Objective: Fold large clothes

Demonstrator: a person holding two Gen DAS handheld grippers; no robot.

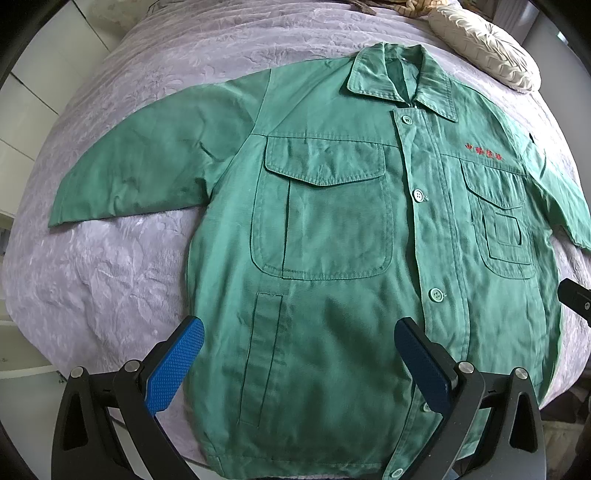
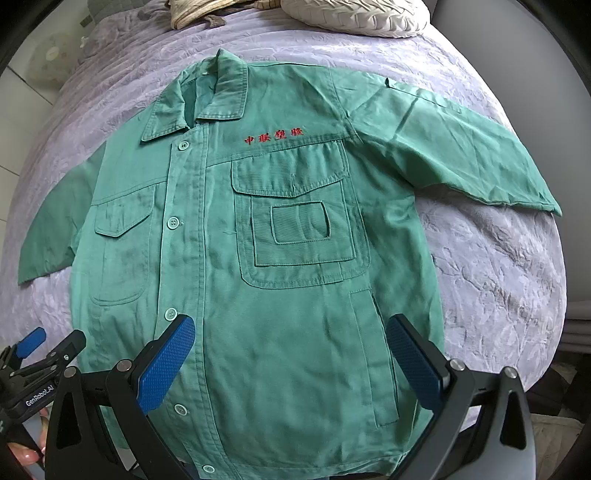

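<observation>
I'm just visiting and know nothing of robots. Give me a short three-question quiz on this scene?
1. True or false: the green jacket lies buttoned, front up, on the lilac bedspread.
2. What colour is the embroidered lettering on its chest?
3. The left gripper and right gripper are: A) both open, B) both shut, C) one each.

Key: 1 true; 2 red; 3 A.

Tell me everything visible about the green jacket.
The green jacket lies flat, front up and buttoned, on the lilac bedspread, collar toward the cream pillow. It looks like woven cotton workwear, slightly creased, with a darker smudge by one chest pocket. It has two flapped chest pockets, red embroidered characters above one, pale green buttons, and both sleeves spread outward. Neither gripper holds it; both hover open-jawed over its hem.
</observation>
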